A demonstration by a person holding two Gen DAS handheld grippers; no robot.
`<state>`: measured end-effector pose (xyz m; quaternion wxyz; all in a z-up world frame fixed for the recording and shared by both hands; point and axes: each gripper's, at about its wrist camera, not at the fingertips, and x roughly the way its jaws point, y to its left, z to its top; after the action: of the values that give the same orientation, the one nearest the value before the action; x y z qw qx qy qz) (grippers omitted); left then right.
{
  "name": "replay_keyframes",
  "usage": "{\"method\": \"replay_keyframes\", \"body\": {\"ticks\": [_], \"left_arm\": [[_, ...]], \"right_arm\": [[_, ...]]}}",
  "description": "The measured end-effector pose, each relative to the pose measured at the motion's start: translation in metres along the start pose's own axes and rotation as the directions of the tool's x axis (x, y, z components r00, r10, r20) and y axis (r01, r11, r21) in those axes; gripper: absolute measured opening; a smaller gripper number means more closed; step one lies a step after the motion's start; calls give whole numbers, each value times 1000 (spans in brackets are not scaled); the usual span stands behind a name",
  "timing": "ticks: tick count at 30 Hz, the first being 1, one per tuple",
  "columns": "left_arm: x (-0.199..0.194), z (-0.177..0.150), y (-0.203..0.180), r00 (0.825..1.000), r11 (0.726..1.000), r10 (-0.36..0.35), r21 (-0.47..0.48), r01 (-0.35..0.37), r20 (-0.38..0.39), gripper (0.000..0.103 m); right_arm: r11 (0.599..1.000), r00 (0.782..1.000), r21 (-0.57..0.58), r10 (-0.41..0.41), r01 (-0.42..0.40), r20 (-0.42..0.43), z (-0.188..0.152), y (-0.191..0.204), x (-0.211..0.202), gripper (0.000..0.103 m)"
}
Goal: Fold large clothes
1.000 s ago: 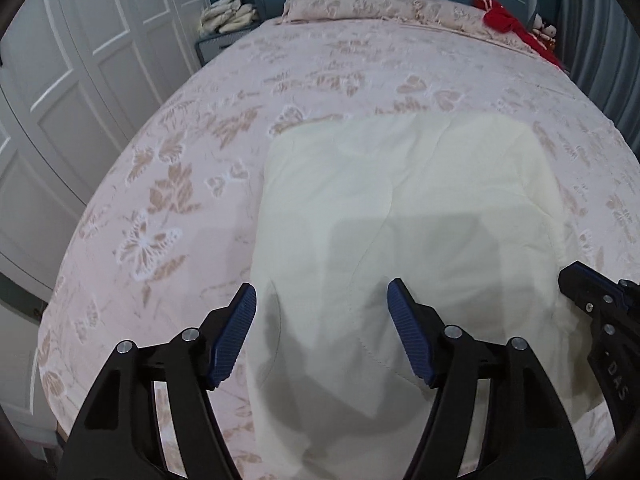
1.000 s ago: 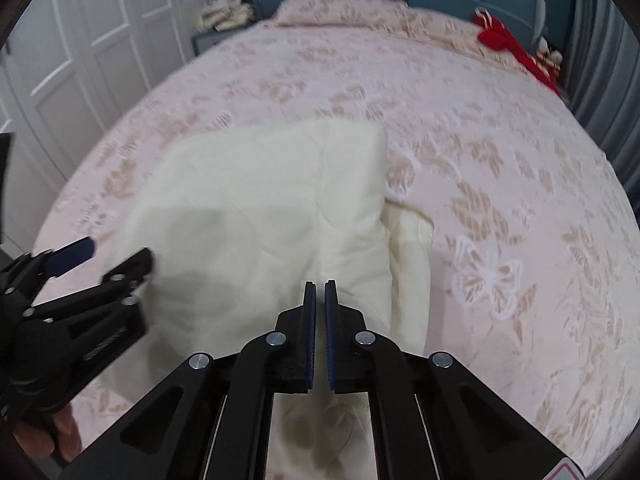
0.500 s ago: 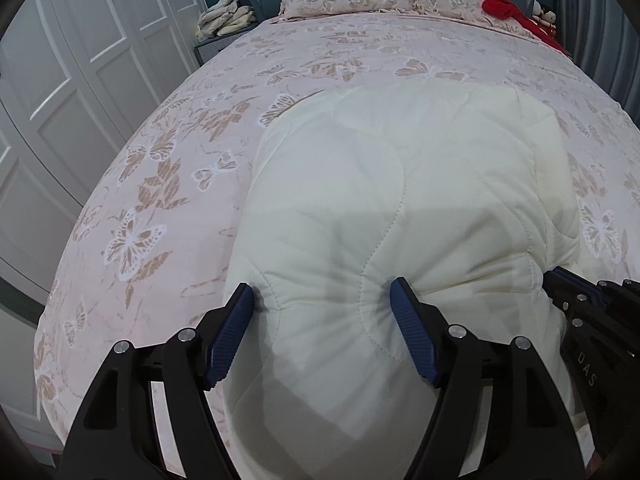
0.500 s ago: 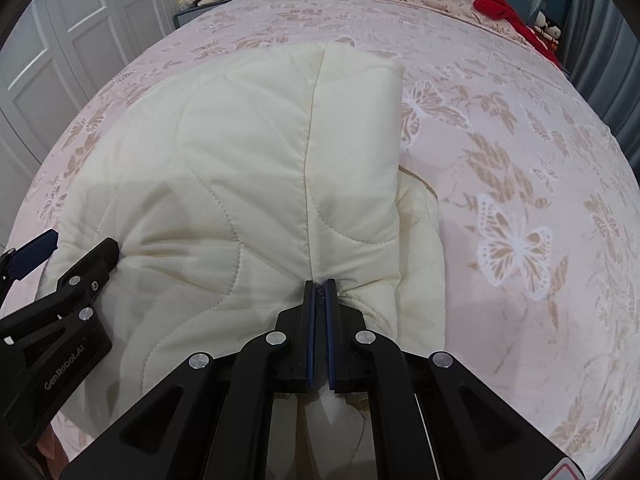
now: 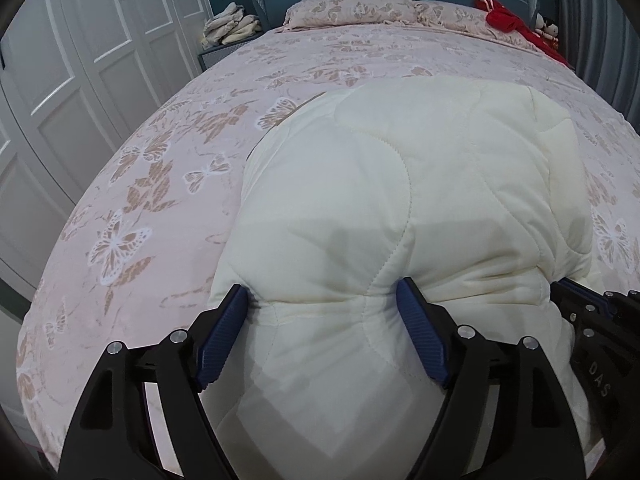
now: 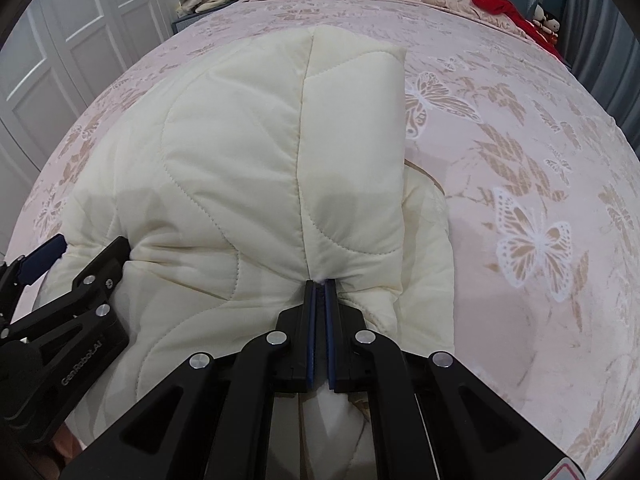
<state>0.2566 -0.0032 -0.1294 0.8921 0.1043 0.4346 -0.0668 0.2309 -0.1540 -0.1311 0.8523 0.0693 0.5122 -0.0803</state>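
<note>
A cream quilted garment (image 5: 400, 208) lies on the bed, bunched up toward me; it also shows in the right wrist view (image 6: 256, 168). My left gripper (image 5: 324, 312) is open, its blue pads on either side of the garment's near edge, which bulges between them. My right gripper (image 6: 319, 292) is shut on the garment's near edge at a seam. The left gripper also shows at the lower left of the right wrist view (image 6: 86, 258). The right gripper shows at the right edge of the left wrist view (image 5: 592, 312).
The bed has a pink butterfly-print cover (image 5: 168, 184) and pillows (image 5: 348, 10) by a blue headboard. A red item (image 6: 496, 2) lies at the far right. White wardrobe doors (image 5: 80, 60) stand left, with folded cloths on a nightstand (image 5: 230, 26).
Both grippers dropped lower and closer to the bed. The garment, flat a second ago, has bunched up between and in front of them. The right gripper stays shut, the left open.
</note>
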Motion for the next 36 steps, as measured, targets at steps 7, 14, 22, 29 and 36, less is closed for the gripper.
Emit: {"method": "replay_keyframes", "body": {"ticks": [7, 14, 22, 29, 36], "left_arm": [[11, 6, 3, 999, 999, -33, 20, 33, 32, 76], [20, 10, 3, 995, 996, -73, 50, 70, 71, 76], [25, 11, 6, 992, 995, -84, 56, 79, 92, 76], [-39, 4, 20, 995, 995, -88, 54, 85, 56, 76], [-63, -48, 41, 992, 994, -110, -30, 108, -68, 78]], "right_arm": [[999, 1000, 30, 12, -12, 5, 3, -2, 4, 3], [997, 1000, 69, 17, -18, 20, 3, -3, 7, 3], [998, 999, 64, 5, -7, 31, 3, 1, 9, 3], [991, 994, 92, 94, -98, 50, 4, -9, -60, 8], [995, 995, 46, 96, -94, -41, -60, -1, -70, 0]]}}
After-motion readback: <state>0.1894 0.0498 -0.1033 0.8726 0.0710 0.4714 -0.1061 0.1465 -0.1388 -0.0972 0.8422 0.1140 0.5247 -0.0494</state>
